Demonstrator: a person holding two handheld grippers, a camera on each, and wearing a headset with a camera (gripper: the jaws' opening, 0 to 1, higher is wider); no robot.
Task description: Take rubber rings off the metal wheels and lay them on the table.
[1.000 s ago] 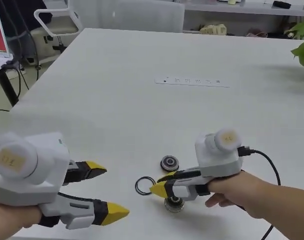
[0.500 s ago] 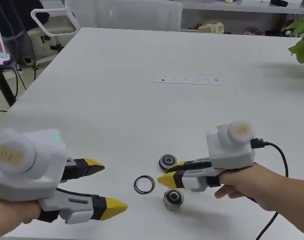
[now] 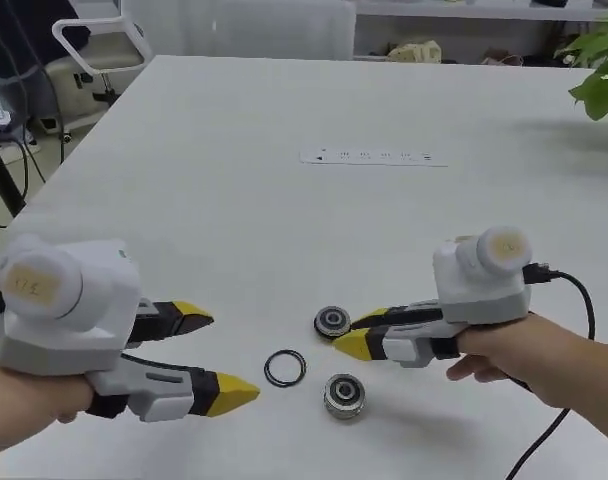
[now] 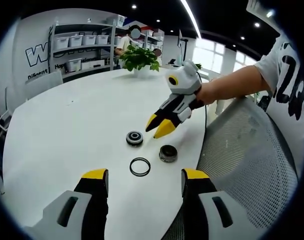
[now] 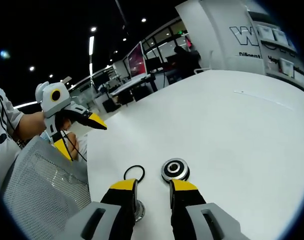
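A loose black rubber ring lies flat on the white table. Just right of it stands a metal wheel, which my right jaw partly hides in the right gripper view. A second wheel with a dark rim lies farther back. My right gripper hovers between the two wheels, narrowly open and holding nothing. My left gripper stands wide open left of the ring, empty.
A flush socket strip is set in the table's middle. A plant stands at the far right corner, and an office chair beyond the far left edge. A grey mesh chair sits at the near edge.
My right gripper has drawn back to the right, off the near wheel and away from the ring. The ring stays on the table. The left gripper has barely moved.
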